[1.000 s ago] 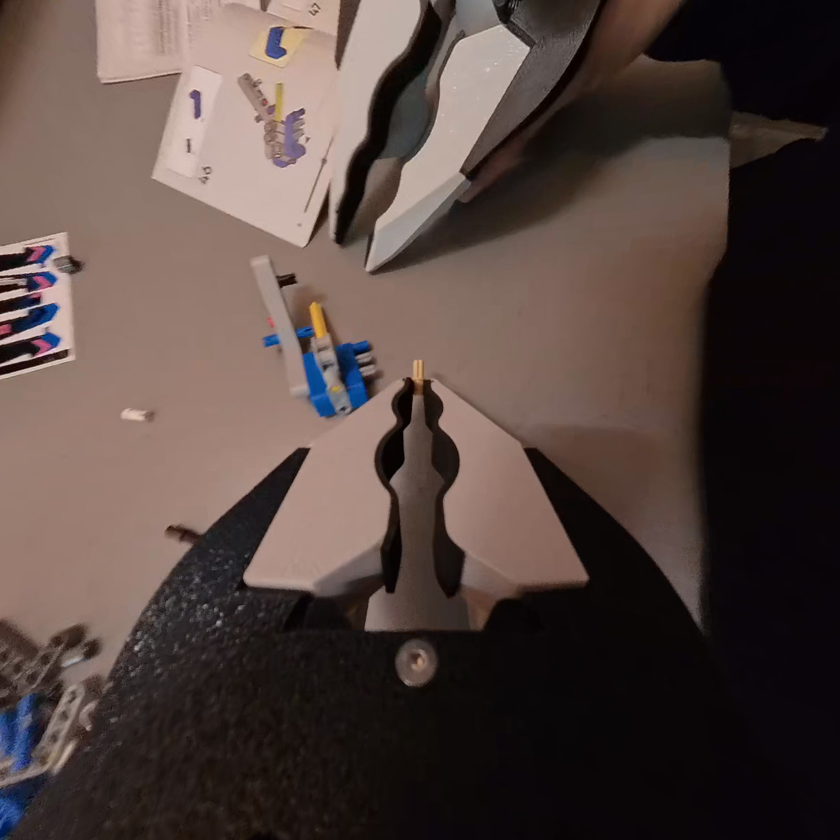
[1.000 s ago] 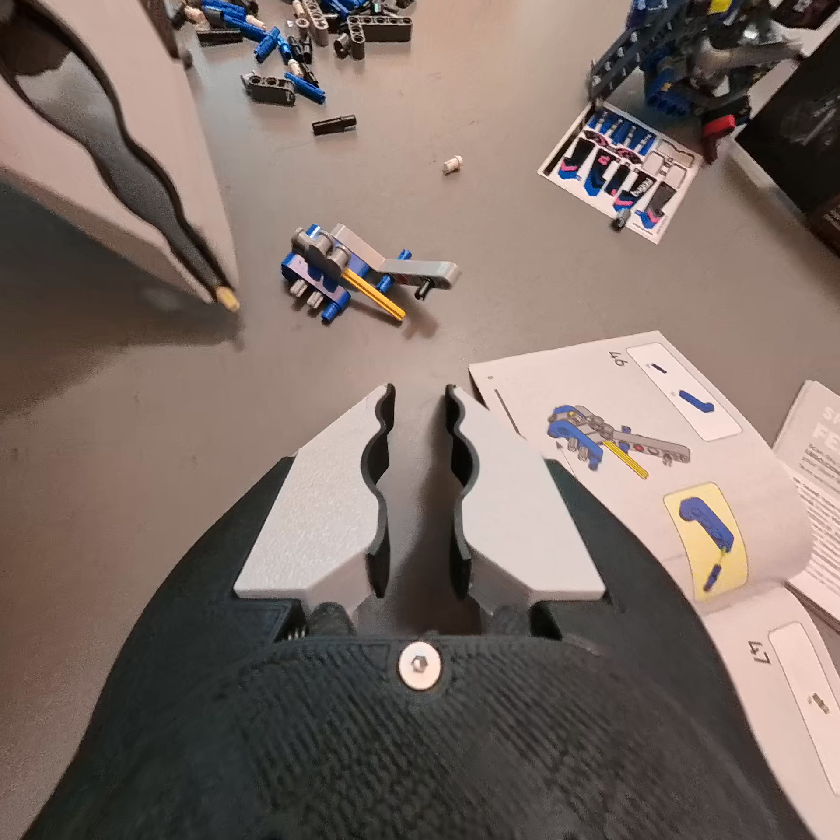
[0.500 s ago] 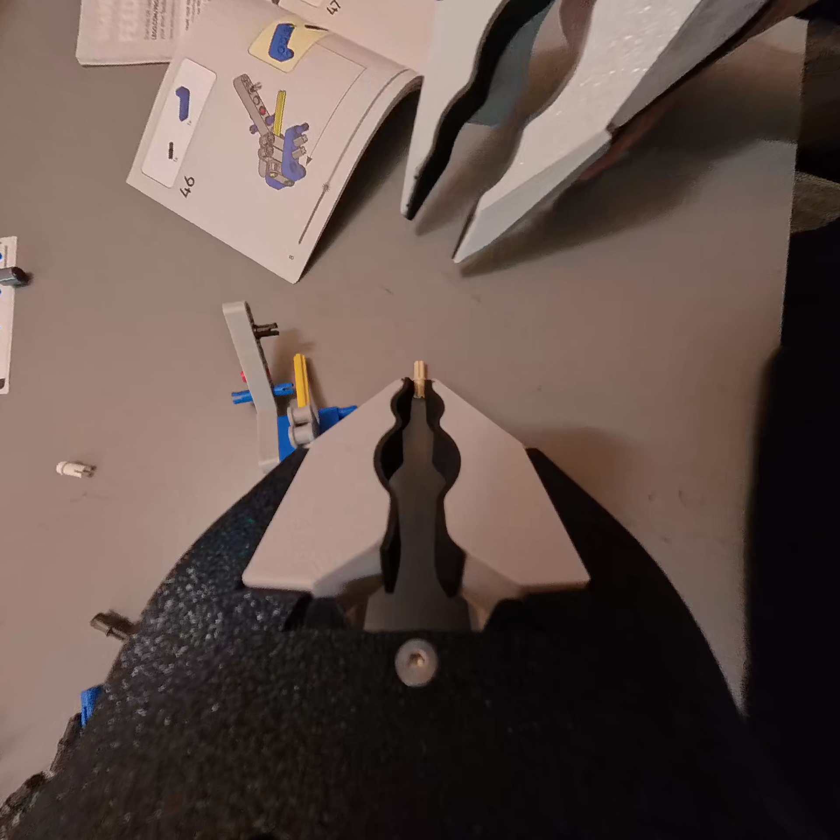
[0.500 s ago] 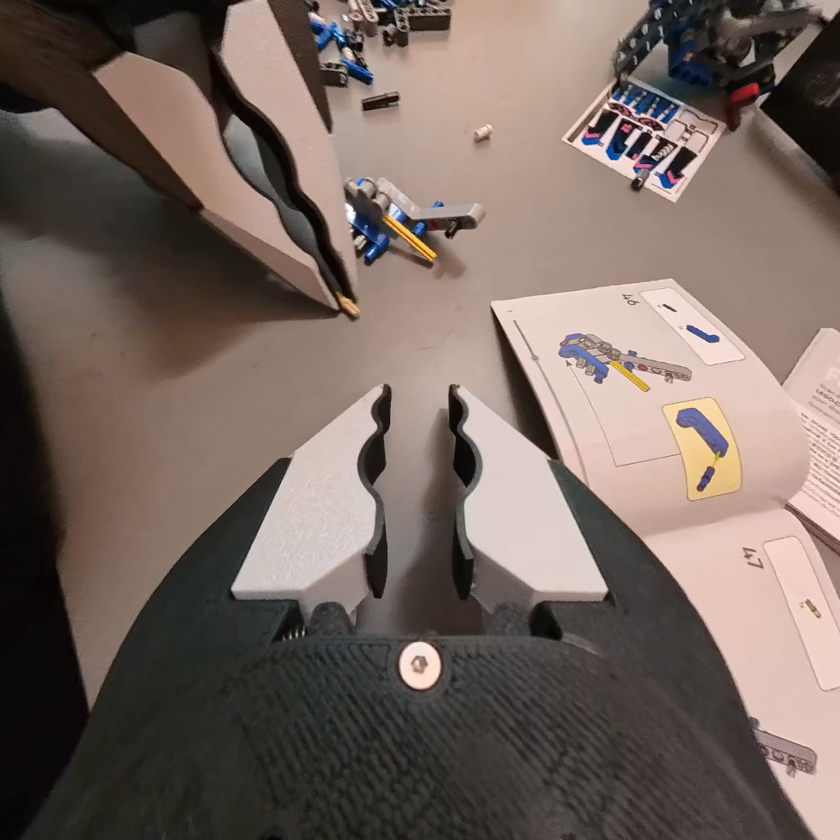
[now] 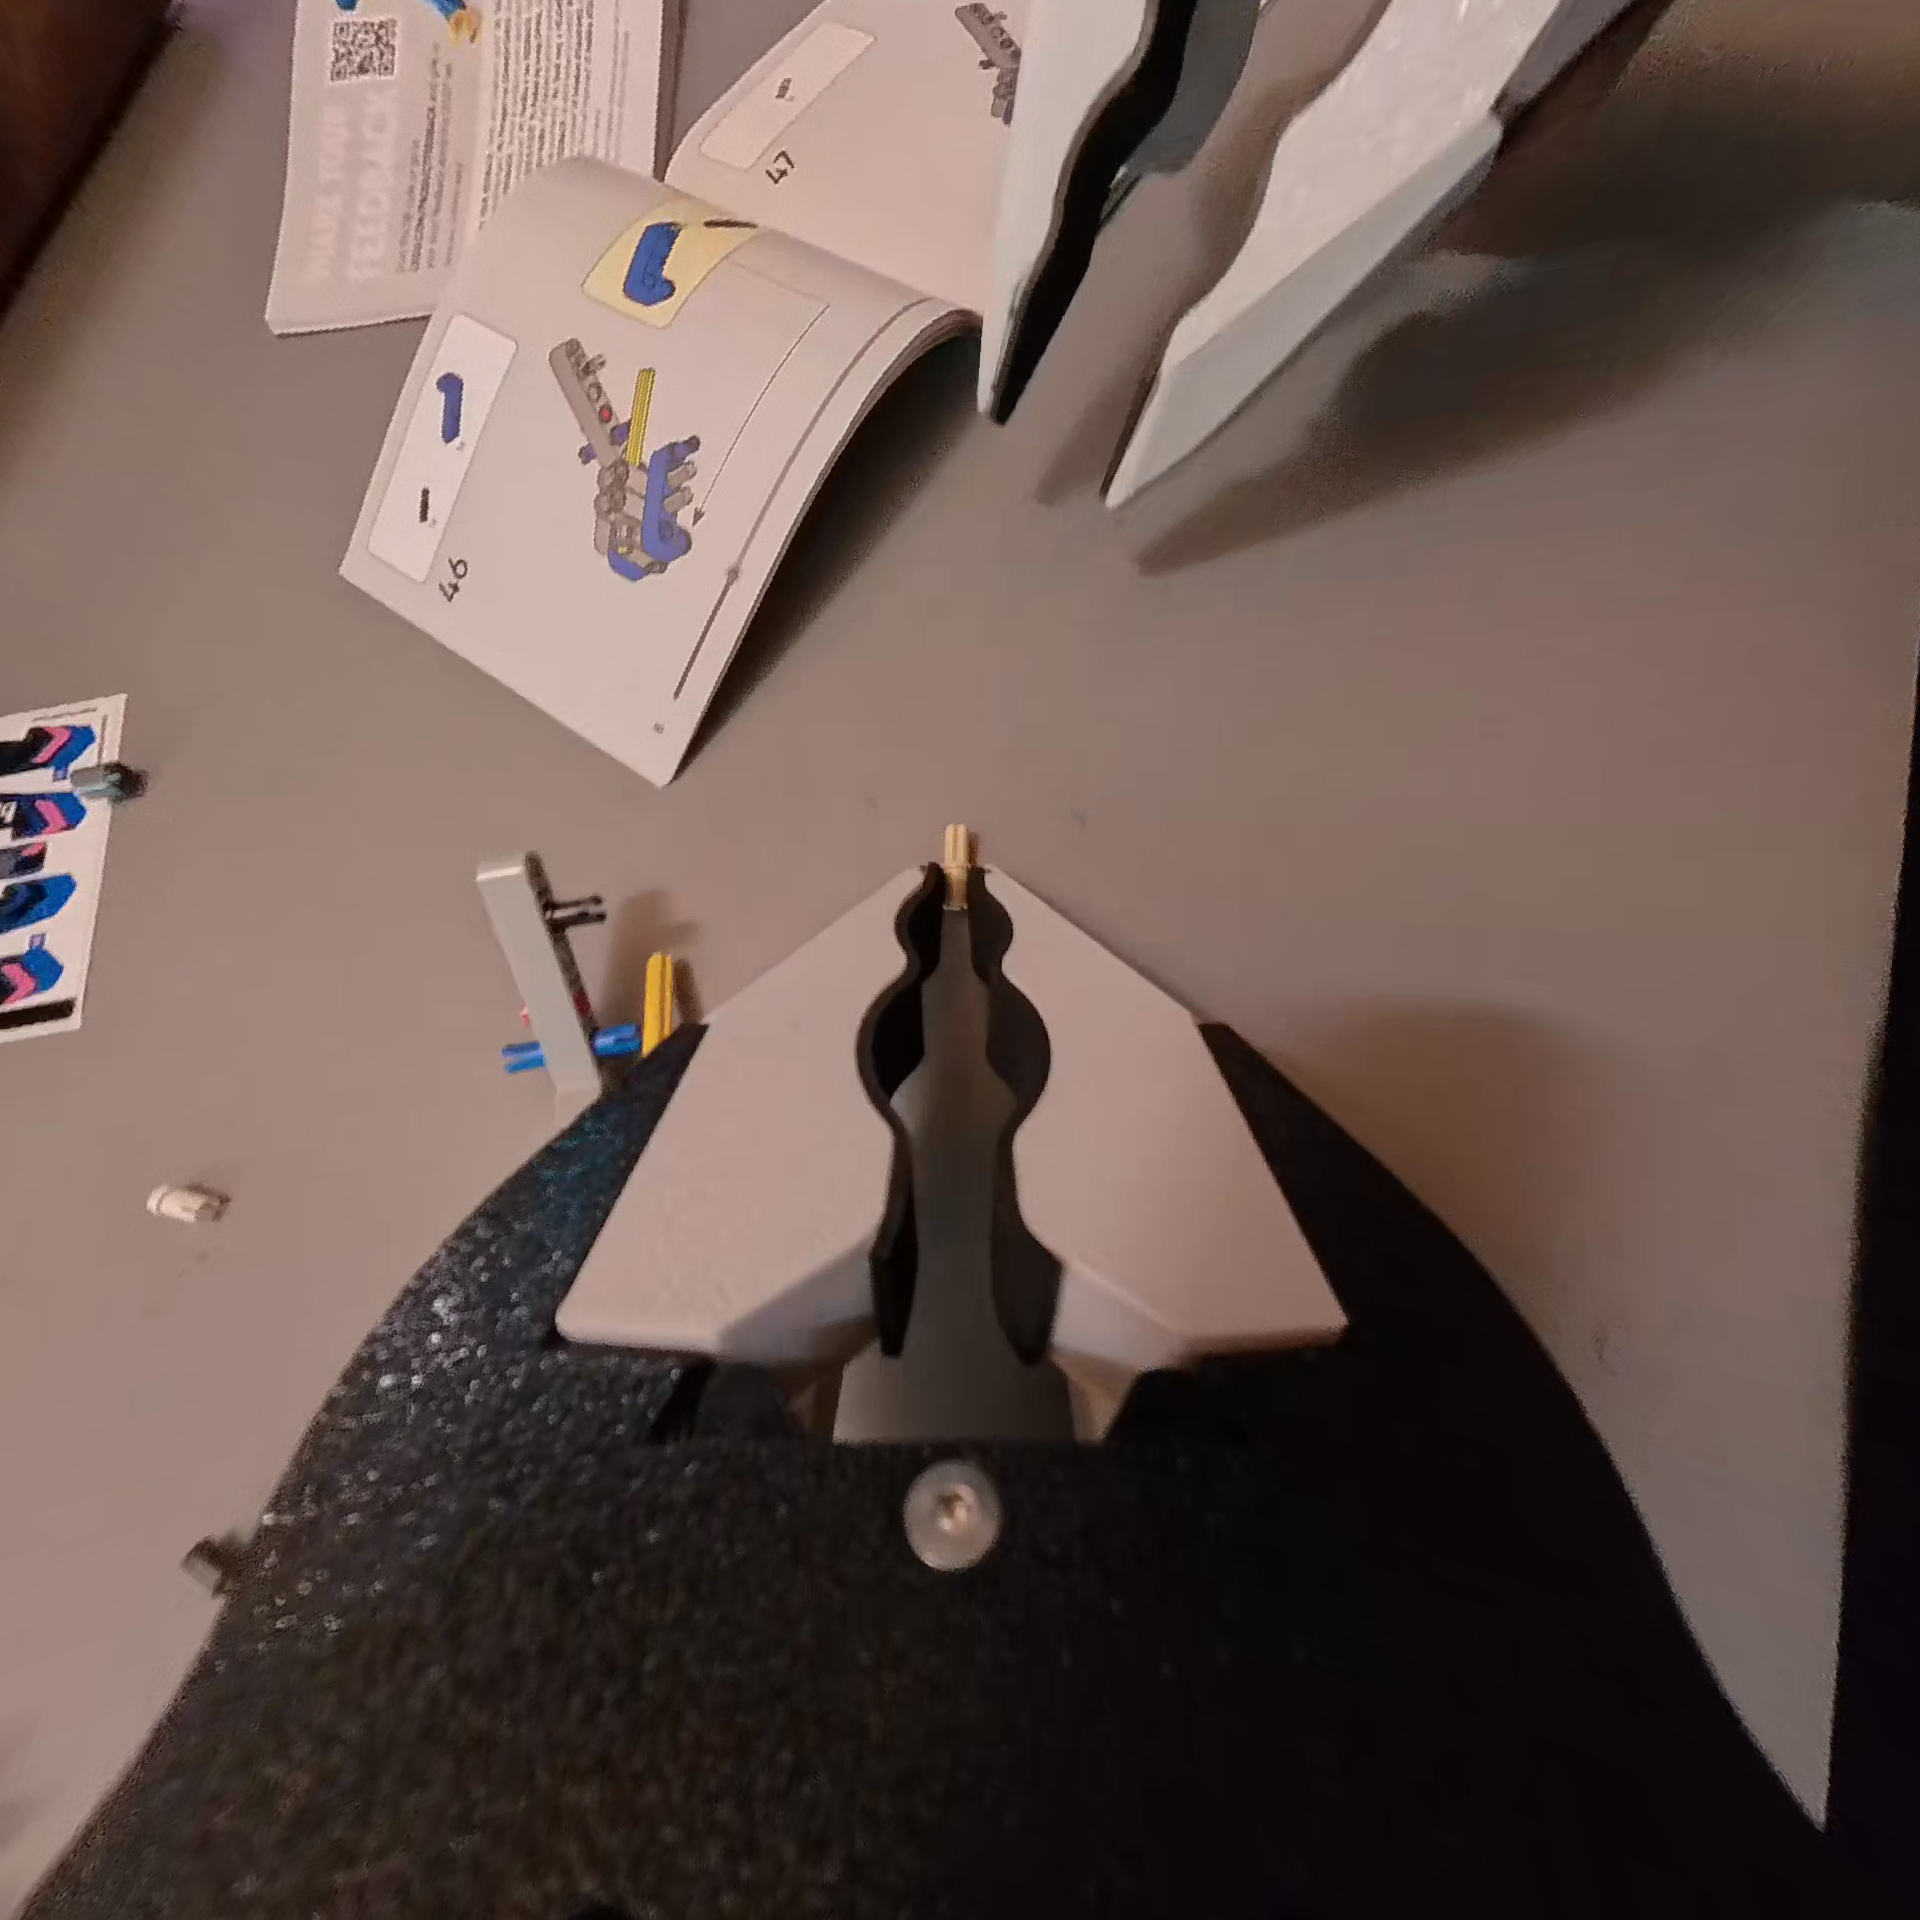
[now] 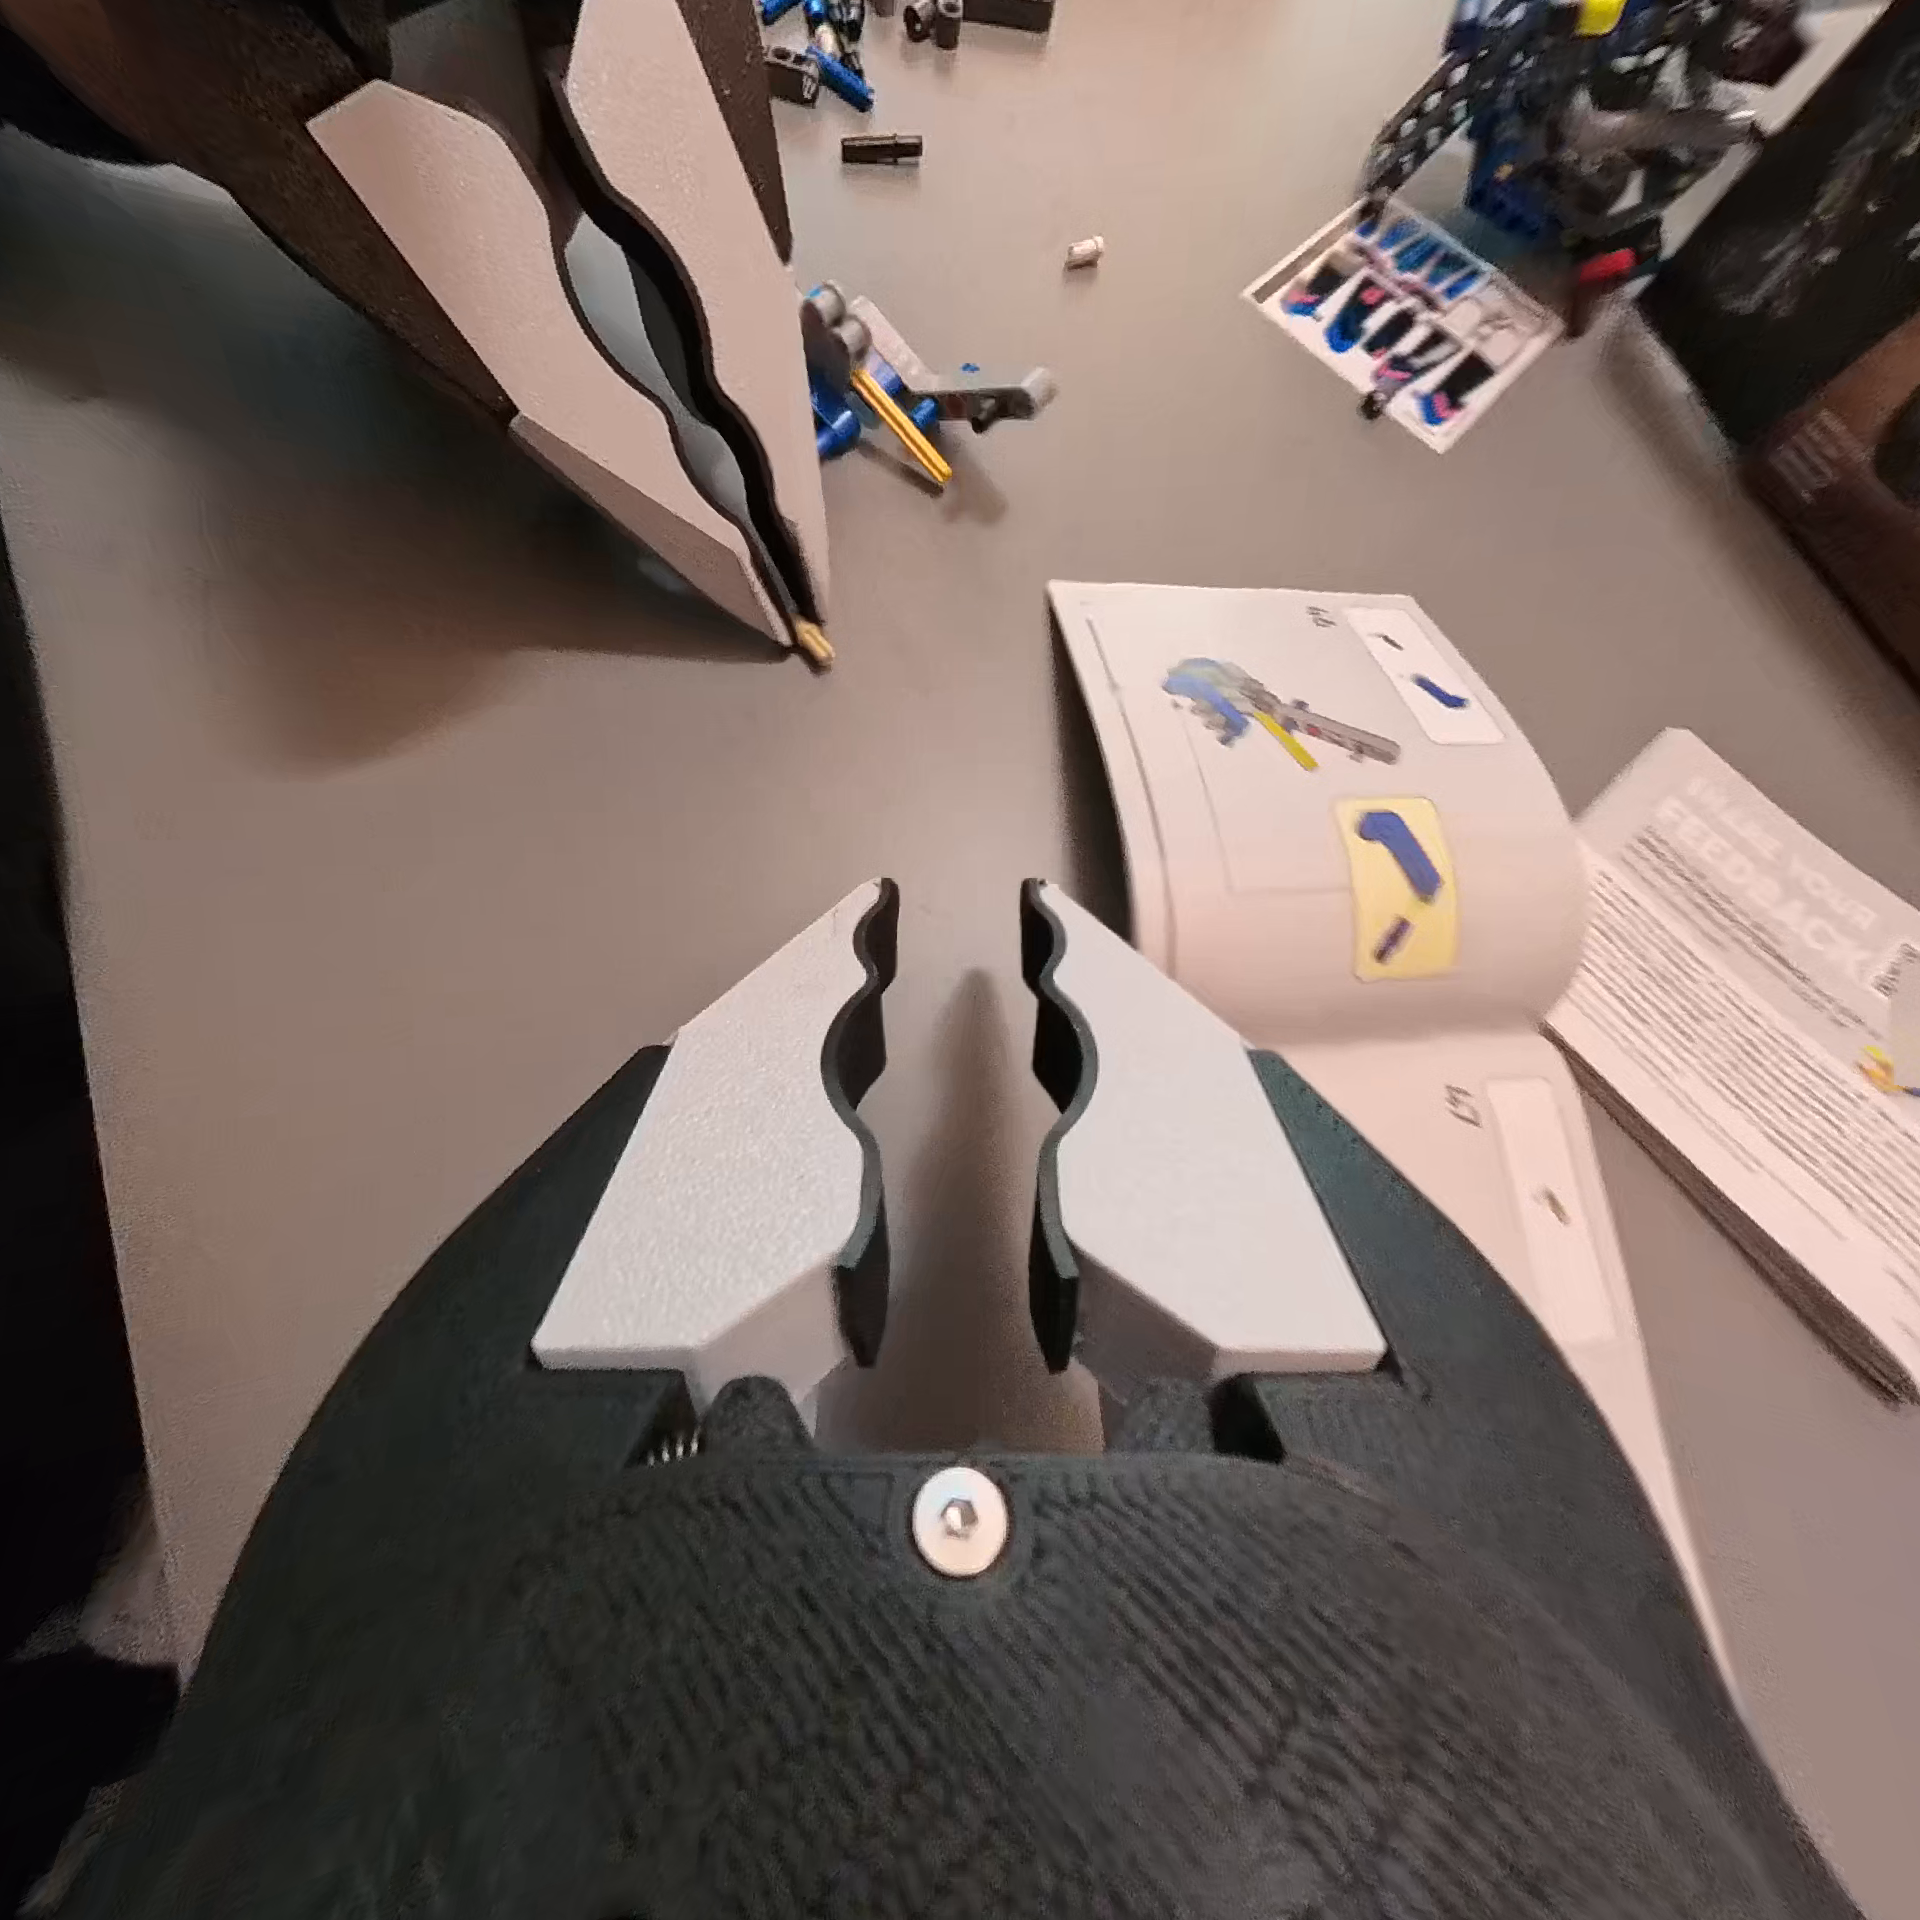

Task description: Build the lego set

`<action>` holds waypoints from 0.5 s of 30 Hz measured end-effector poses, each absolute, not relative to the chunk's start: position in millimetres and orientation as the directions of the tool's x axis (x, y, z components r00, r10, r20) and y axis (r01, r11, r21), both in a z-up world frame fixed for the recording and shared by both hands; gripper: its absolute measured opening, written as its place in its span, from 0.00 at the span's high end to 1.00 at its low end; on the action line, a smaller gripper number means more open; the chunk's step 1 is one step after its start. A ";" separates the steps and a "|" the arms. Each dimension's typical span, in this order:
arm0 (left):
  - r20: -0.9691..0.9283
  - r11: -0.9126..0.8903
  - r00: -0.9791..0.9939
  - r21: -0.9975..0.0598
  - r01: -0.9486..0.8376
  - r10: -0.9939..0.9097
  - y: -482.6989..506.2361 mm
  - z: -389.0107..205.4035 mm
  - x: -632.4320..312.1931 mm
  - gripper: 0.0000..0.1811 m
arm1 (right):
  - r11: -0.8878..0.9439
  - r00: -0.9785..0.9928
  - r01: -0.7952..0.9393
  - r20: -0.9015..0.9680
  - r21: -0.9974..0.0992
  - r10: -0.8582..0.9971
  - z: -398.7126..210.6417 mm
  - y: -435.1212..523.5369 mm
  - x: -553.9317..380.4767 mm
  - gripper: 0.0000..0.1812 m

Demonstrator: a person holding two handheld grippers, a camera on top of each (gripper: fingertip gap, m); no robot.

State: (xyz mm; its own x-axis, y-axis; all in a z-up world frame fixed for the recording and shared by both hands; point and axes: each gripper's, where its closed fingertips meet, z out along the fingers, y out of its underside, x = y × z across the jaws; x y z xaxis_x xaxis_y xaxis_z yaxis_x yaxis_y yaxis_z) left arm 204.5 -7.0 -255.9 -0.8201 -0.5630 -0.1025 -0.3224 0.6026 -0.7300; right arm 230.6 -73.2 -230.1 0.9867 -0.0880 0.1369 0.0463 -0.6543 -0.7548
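My left gripper (image 5: 956, 883) is shut on a small tan pin (image 5: 956, 847) that sticks out past its tips, above bare grey table. It also shows in the right wrist view (image 6: 795, 623) at the upper left, with the pin (image 6: 814, 644) at its tip. My right gripper (image 6: 958, 904) is open and empty, a little above the table next to the booklet. It shows at the top right of the left wrist view (image 5: 1060, 457). A blue, grey and yellow sub-assembly (image 6: 894, 384) lies on the table behind the left gripper. In the left wrist view it (image 5: 551, 977) is partly hidden.
An open instruction booklet (image 6: 1299, 831) lies right of my right gripper, and shows in the left wrist view (image 5: 582, 520). A sticker sheet (image 6: 1392, 312), a small white piece (image 6: 1084, 252), a black pin (image 6: 881, 149), loose parts (image 6: 821, 62) and a partly built model (image 6: 1558, 104) lie farther back. There is about 9 centimeters between the tips of the two grippers. My left gripper's tips are some 15 centimeters from the small white piece (image 6: 1084, 252). The left camera catches it too, in the left wrist view (image 5: 185, 1198).
The left gripper, still holding the tan pin, has moved past the sub-assembly and closer to the right gripper. The right gripper has drawn back, still open.
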 end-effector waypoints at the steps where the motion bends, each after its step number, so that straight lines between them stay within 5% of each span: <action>1: -0.104 0.603 -0.821 -0.730 -0.321 -0.562 -10.8 -255.9 205.4 0.99 | -0.643 0.983 0.056 0.154 -0.764 -0.098 -225.6 -82.6 235.6 0.88; 7: -0.118 0.617 -0.813 -0.715 -0.329 -0.570 -27.4 -255.9 213.6 0.99 | -0.619 0.860 -0.074 0.264 -0.782 -0.437 -219.3 -175.8 288.0 0.92; 15: -0.143 0.642 -0.809 -0.692 -0.330 -0.571 -42.1 -256.0 223.5 0.99 | -0.585 0.775 -0.092 0.310 -0.806 -0.551 -227.9 -222.6 298.7 1.00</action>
